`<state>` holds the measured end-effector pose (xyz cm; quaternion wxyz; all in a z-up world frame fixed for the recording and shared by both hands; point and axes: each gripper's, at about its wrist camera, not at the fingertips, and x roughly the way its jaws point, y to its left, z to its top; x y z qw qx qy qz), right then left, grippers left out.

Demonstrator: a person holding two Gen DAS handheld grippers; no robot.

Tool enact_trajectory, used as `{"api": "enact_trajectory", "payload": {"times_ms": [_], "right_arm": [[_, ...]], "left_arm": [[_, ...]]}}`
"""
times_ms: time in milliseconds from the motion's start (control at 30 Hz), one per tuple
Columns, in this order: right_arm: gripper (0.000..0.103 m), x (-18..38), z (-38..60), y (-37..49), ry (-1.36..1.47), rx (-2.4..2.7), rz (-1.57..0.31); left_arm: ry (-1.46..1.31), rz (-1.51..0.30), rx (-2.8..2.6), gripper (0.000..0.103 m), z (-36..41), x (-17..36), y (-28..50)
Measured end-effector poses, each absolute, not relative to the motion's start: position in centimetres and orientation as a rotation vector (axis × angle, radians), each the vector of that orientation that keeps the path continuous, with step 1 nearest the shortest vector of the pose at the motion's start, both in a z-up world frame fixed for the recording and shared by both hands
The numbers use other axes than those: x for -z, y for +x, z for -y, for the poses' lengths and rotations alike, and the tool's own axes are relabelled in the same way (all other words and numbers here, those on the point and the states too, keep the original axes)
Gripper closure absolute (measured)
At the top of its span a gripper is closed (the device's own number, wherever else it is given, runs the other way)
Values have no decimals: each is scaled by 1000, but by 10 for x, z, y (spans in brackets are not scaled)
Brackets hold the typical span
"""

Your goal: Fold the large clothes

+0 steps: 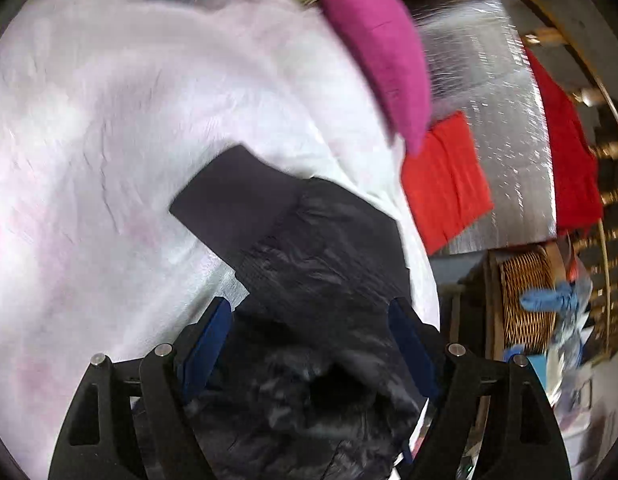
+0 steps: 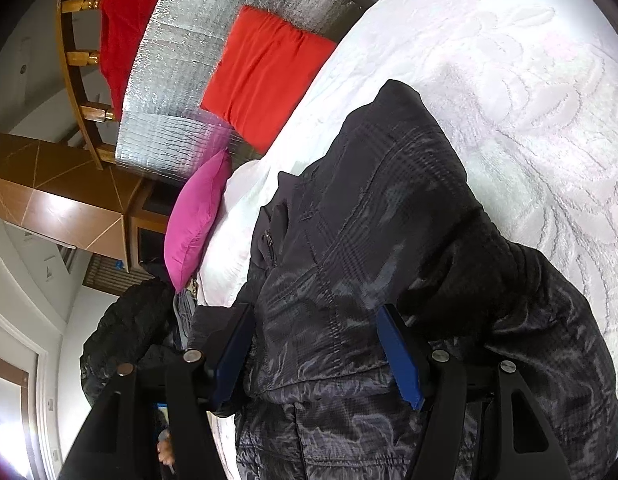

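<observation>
your left gripper [image 1: 311, 312] spread wide, dark jacket [image 1: 317, 264] loose between pads, no pinch. your right gripper [image 2: 315, 340] spread, pads astride jacket bulk [image 2: 369, 240], grip unclear. jacket lies on white bedspread [image 2: 529, 80]. beyond: pink pillow [image 2: 197, 216], red cushion [image 2: 265, 76], silver headboard panel [image 2: 181, 64].

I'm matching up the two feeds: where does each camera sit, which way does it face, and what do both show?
Left wrist: on the left gripper, looking down along its open fingers at the dark jacket on the white bedspread; only the gripper shows.
Right wrist: on the right gripper, facing the same dark jacket, fabric bunched between its fingers; only the gripper shows.
Shared: jacket, bedspread, magenta pillow, red-orange pillow.
</observation>
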<state>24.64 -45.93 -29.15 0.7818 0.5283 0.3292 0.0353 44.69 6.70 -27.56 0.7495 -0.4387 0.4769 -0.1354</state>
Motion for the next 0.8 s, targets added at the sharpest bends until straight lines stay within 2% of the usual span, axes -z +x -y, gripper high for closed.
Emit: {"api": "enact_trajectory", "payload": {"times_ms": [133, 300, 333, 400, 433, 467, 567, 800], "right_arm": [[35, 293, 461, 249, 1138, -70, -717], [35, 293, 463, 248, 1124, -71, -722], [35, 293, 463, 248, 1121, -70, -722], [35, 293, 465, 247, 1125, -66, -718], [35, 293, 466, 247, 1128, -63, -715], [36, 293, 468, 247, 1131, -58, -710], [36, 289, 471, 244, 1140, -54, -685], [35, 283, 474, 235, 1145, -57, -663]], "left_arm": [[-1007, -1089, 287, 22, -48, 297, 461], [-1040, -1053, 249, 23, -45, 310, 477], [-1033, -1031, 233, 28, -44, 309, 479], [-981, -993, 210, 48, -44, 300, 480], [-948, -977, 211, 66, -42, 293, 480], [-900, -957, 217, 77, -38, 283, 481], [-764, -895, 234, 89, -21, 250, 479], [-396, -736, 416, 96, 63, 152, 447]]}}
